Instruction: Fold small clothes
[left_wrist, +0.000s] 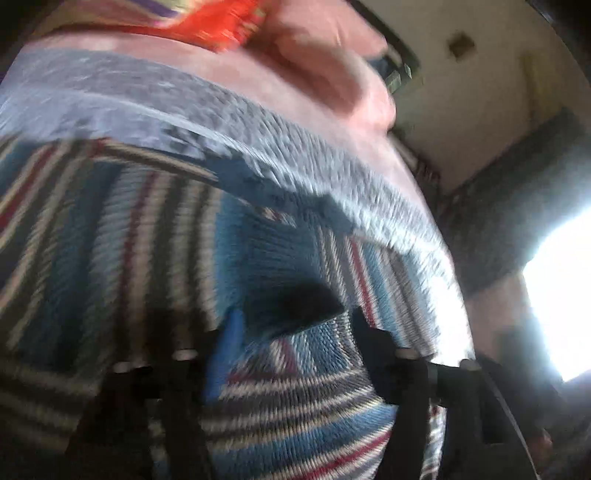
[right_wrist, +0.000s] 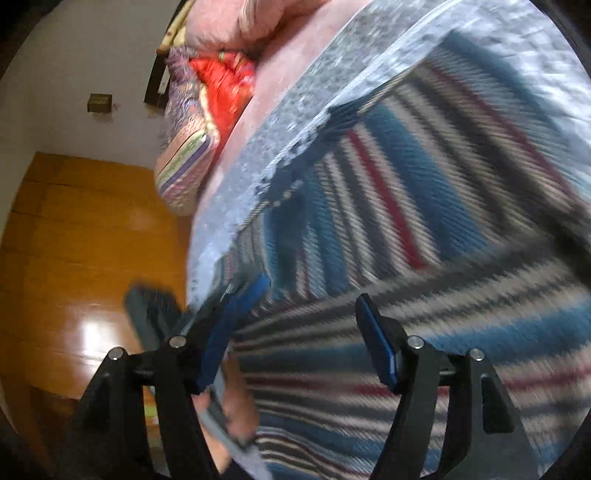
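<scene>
A knitted garment (left_wrist: 147, 240) with blue, white, red and dark stripes lies spread on a pale grey sheet (left_wrist: 184, 110); both views are motion-blurred. My left gripper (left_wrist: 299, 328) is low over it, open, with a raised fold of the knit between the blue-padded fingers (left_wrist: 231, 332). In the right wrist view the same striped garment (right_wrist: 424, 184) fills the right side. My right gripper (right_wrist: 312, 302) hovers open over its near-left part, the left finger at the garment's edge by the sheet (right_wrist: 295, 110).
Pink bedding (left_wrist: 314, 74) lies beyond the sheet, with a red cloth (right_wrist: 221, 85) and a patterned folded cushion (right_wrist: 184, 158) at the bed's edge. A glossy wooden floor (right_wrist: 74, 240) is left of the bed. A bright window (left_wrist: 561, 295) glares at right.
</scene>
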